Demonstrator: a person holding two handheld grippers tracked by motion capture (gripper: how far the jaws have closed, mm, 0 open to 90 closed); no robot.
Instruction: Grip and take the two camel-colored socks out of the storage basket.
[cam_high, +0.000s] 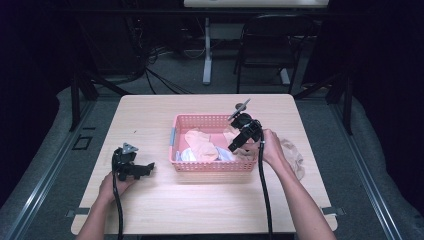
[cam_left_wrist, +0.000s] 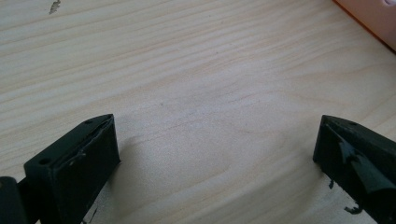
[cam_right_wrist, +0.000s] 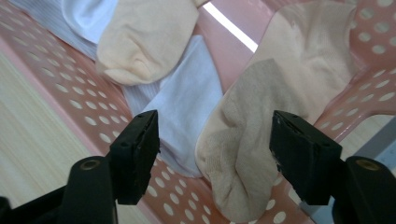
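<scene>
A pink perforated basket (cam_high: 214, 166) stands mid-table and holds beige and white socks. My right gripper (cam_high: 236, 146) dips into the basket's right side, jaws pointing down. In the right gripper view its jaws (cam_right_wrist: 215, 140) stand apart around the toe of a beige sock (cam_right_wrist: 261, 107) that drapes over the basket wall (cam_right_wrist: 70, 93); the pads do not press on it. A white sock (cam_right_wrist: 187, 107) and a second beige sock (cam_right_wrist: 144, 42) lie beside it. My left gripper (cam_high: 150, 169) rests on the table left of the basket, open (cam_left_wrist: 217, 144) over bare wood.
Another beige sock (cam_high: 295, 155) lies on the table right of the basket, behind the right hand. The basket's corner (cam_left_wrist: 373, 18) shows at the top right of the left gripper view. A chair (cam_high: 270, 45) stands beyond the table's far edge.
</scene>
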